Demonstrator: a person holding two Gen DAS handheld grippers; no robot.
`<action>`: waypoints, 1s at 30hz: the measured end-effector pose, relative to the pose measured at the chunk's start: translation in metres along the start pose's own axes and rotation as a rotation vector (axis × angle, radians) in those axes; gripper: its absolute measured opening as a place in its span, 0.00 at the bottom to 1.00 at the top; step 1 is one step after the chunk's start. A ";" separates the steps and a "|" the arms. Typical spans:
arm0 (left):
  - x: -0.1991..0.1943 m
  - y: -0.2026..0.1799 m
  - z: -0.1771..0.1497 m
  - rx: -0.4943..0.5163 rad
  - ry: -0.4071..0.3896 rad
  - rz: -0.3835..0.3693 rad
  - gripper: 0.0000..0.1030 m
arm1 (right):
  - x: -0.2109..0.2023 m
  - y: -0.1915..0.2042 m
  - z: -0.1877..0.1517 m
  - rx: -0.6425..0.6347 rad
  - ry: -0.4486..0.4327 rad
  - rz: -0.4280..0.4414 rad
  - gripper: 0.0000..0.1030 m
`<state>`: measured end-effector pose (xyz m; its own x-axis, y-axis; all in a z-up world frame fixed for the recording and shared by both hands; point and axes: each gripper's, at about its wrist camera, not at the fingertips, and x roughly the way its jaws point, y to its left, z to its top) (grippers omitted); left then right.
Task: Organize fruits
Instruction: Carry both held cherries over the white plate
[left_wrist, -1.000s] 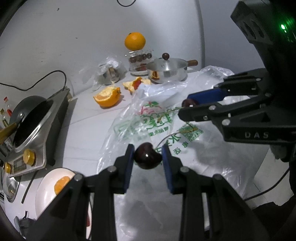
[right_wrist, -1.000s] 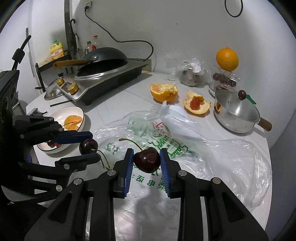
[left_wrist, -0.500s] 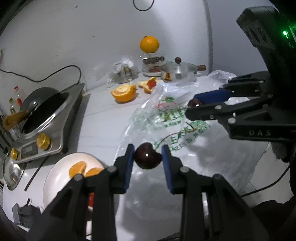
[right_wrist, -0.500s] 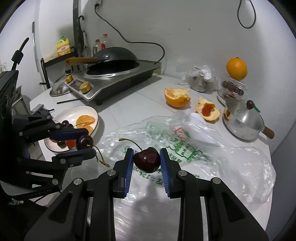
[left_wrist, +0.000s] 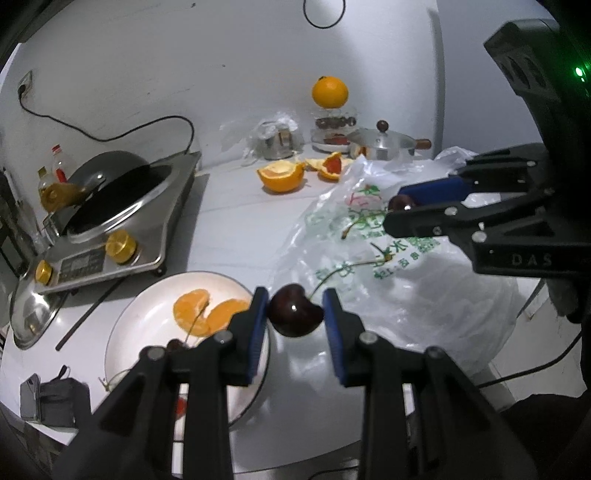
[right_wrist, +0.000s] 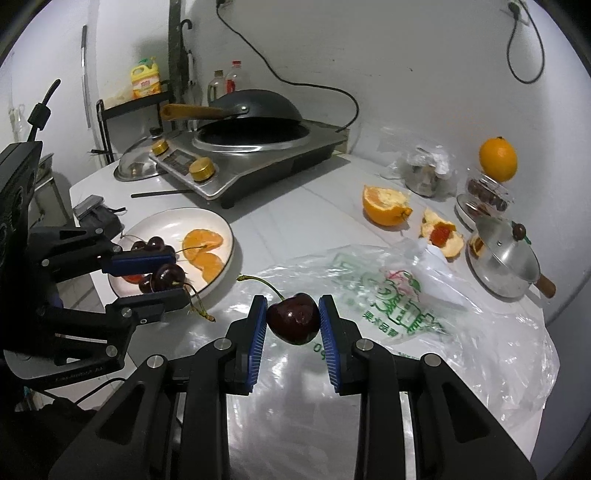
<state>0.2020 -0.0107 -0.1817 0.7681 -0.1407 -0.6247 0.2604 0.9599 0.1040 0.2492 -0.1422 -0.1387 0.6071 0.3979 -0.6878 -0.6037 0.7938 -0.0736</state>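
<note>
My left gripper (left_wrist: 294, 314) is shut on a dark cherry (left_wrist: 294, 314) with a green stem, held just right of the white plate (left_wrist: 147, 321). The plate holds orange segments (left_wrist: 207, 310) and cherries (right_wrist: 153, 243). My right gripper (right_wrist: 293, 325) is shut on another dark cherry (right_wrist: 293, 323), above the plastic bag (right_wrist: 406, 306). In the right wrist view the left gripper (right_wrist: 162, 271) sits over the near edge of the plate (right_wrist: 218, 225) with its cherry (right_wrist: 168, 277).
An induction cooker with a wok (right_wrist: 255, 136) stands behind the plate. Orange halves (right_wrist: 384, 205), a small steel pot (right_wrist: 502, 254), a whole orange on a jar (right_wrist: 496, 158) and a foil-wrapped cup (right_wrist: 424, 173) sit at the back right. A pot lid (right_wrist: 135, 170) lies left.
Both grippers have moved left toward the plate, each still holding its cherry. The left gripper has come down beside the plate's right edge.
</note>
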 end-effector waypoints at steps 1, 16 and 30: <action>-0.001 0.003 -0.002 -0.005 -0.001 0.001 0.30 | 0.001 0.004 0.002 -0.006 0.003 0.000 0.30; -0.017 0.050 -0.028 -0.085 -0.017 0.038 0.30 | 0.014 0.047 0.020 -0.081 0.029 0.018 0.30; -0.022 0.097 -0.050 -0.164 -0.010 0.092 0.30 | 0.039 0.082 0.035 -0.138 0.063 0.052 0.30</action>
<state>0.1815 0.0979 -0.1969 0.7904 -0.0523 -0.6104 0.0904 0.9954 0.0317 0.2413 -0.0450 -0.1466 0.5421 0.4037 -0.7370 -0.7013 0.7005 -0.1321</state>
